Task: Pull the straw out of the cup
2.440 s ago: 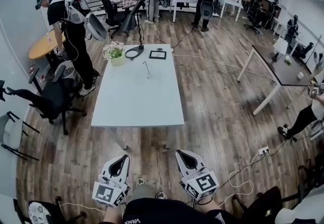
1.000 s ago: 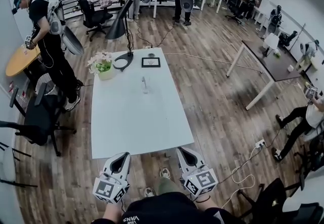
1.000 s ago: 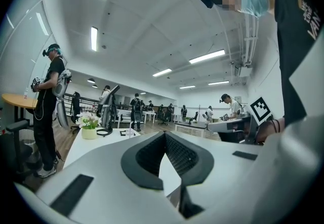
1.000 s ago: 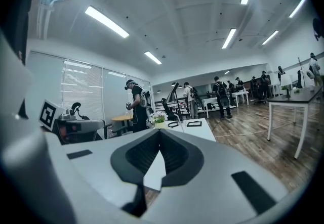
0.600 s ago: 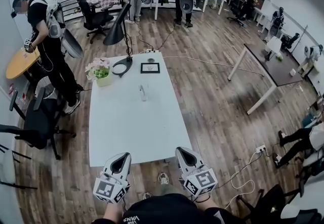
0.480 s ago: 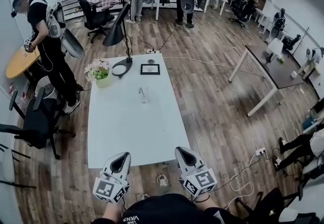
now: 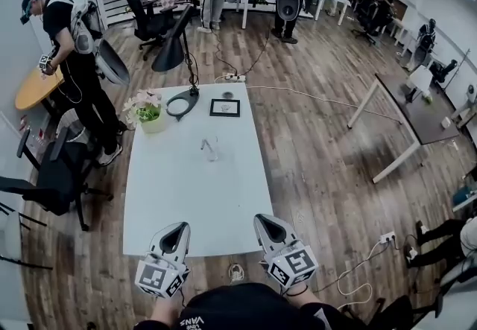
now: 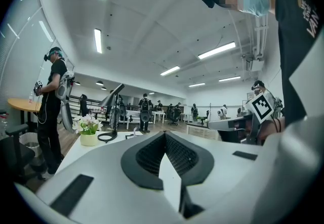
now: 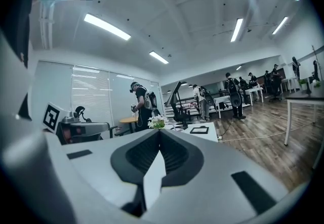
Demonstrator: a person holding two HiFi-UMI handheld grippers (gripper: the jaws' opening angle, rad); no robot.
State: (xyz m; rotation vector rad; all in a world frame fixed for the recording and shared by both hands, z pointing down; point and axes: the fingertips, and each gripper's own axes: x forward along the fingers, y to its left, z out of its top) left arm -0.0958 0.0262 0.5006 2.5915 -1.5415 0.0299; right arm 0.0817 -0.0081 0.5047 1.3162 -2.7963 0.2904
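At the bottom of the frame the left gripper (image 7: 177,230) and right gripper (image 7: 262,221) sit at the near edge of the white table (image 7: 171,202), both clenched shut on nothing. The small clear cup (image 7: 211,150) with its straw (image 7: 204,144) stands mid-frame at the table's centre, well apart from them. This is likely the approach, and next a gripper must open around the straw.

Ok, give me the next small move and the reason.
Probably carry both tongs forward over the table toward the cup: it stands mid-table, far beyond the left tongs and right tongs, which are shut, empty, and only at the near edge.
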